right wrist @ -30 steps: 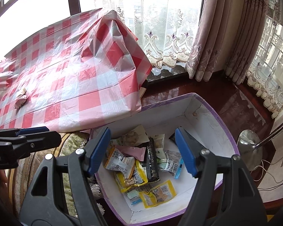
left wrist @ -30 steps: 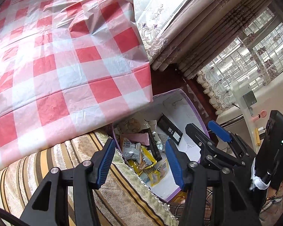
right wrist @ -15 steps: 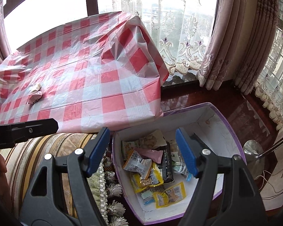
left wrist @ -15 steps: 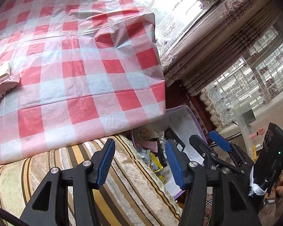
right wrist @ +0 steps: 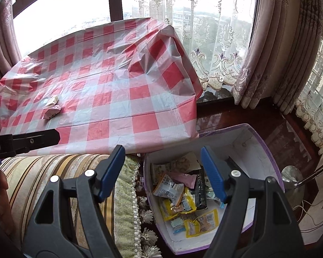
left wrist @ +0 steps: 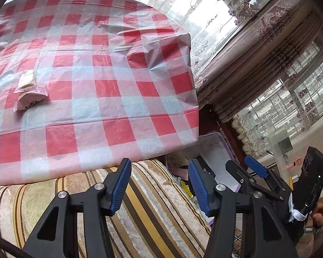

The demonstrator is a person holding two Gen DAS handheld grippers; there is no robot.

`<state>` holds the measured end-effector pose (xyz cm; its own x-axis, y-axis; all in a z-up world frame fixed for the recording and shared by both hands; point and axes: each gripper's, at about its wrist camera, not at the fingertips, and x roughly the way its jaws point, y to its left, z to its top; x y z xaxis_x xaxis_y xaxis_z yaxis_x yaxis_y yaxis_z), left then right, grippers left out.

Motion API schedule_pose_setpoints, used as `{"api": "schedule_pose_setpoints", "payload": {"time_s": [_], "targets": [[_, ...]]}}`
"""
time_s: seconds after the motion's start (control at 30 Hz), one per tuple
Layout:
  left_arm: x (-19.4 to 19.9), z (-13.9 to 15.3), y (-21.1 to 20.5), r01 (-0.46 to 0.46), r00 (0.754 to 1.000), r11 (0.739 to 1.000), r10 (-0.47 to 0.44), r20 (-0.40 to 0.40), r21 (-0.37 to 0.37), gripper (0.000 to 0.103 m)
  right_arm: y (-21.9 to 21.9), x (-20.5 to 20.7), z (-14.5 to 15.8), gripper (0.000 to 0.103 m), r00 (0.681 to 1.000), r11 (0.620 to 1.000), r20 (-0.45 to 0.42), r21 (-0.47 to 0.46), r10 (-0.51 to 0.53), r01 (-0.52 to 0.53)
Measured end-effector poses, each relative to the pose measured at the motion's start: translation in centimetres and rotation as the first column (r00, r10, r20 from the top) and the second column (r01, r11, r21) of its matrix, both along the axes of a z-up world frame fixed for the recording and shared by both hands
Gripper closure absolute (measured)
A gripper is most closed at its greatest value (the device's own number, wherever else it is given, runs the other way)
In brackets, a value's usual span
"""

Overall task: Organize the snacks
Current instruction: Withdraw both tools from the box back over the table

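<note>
a thin, glossy plastic tablecloth (right wrist: pixel 118 90), creased, lies ahead of both tools. under their fingers is a plush striped fabric cushion (left wrist: pixel 157 204). below the right gripper (right wrist: pixel 162 172), a matt cardboard box (right wrist: pixel 258 150) holds shiny foil snack packets (right wrist: pixel 178 195); the wooden floor (right wrist: pixel 290 137) beyond is polished.

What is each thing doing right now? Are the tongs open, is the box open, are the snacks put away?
Left tongs: open, holding nothing.
Right tongs: open, holding nothing.
Box: open, no lid on, on the floor, partly filled with snack packets.
Pink snack: lying on the checked tablecloth, not in the box.
Small pale snack: lying just beyond the pink one, wrapped.
</note>
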<state>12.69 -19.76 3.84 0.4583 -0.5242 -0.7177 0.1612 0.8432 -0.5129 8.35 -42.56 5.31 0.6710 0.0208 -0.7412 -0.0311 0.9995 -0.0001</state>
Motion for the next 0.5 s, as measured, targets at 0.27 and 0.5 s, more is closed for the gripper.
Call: {"api": "schedule_pose_setpoints", "payload": {"time_s": [0.27,0.5], "targets": [[-0.6,0.5,2.6,-0.042,0.999,0.999,0.042,0.016,-0.001,0.047,1.4,-0.3,0.8,0.027,1.0,1.0,0.016,0.003,0.021,-0.021],[-1.0,0.8,4.6,-0.076,0.997,0.997,0.077,0.024,-0.014,0.047,2.8,-0.3,1.2,0.027,0.999,0.999,0.019,-0.011,0.05,-0.05]]}}
